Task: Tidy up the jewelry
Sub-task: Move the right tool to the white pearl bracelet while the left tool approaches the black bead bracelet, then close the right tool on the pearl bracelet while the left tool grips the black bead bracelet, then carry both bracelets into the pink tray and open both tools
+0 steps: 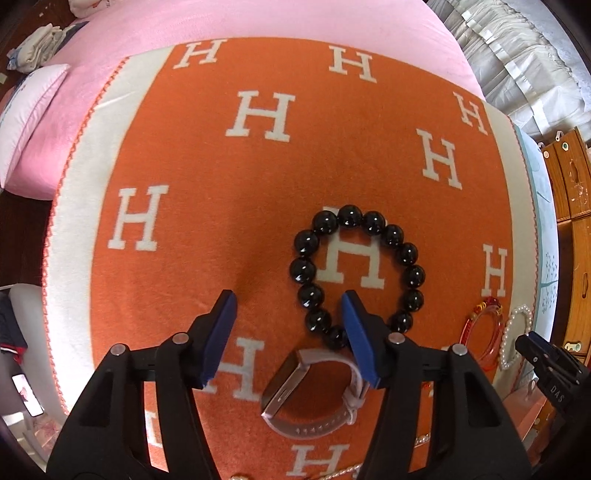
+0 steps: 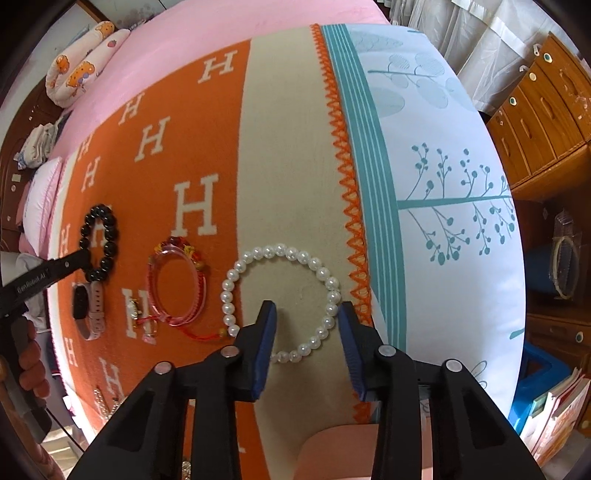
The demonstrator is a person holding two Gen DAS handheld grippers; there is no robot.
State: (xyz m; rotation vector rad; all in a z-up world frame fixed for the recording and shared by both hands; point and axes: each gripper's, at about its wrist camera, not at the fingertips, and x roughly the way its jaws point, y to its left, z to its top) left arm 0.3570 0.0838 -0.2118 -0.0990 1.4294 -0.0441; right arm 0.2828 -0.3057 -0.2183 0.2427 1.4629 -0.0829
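Observation:
A black bead bracelet (image 1: 369,221) lies on the orange H-patterned blanket (image 1: 229,206), with a pink-strapped smartwatch (image 1: 314,424) just below it. My left gripper (image 1: 288,306) is open and empty, low over the watch, its right finger over the bracelet's near edge. A pink bangle (image 1: 476,332) and a white pearl bracelet (image 1: 517,332) lie to the right. In the right wrist view my right gripper (image 2: 306,314) is open and empty over the pearl bracelet (image 2: 240,266) on the blanket's beige border. The pink bangle (image 2: 155,291), black bracelet (image 2: 110,229) and watch (image 2: 88,306) lie to its left.
The blanket covers a pink bed (image 1: 258,22) with pillows (image 1: 29,118) at the far side. A patterned white-teal sheet (image 2: 443,184) lies right of the blanket. Wooden drawers (image 2: 546,110) stand at the right. A small charm bracelet (image 2: 135,314) and a pearl chain (image 2: 101,402) lie near the front.

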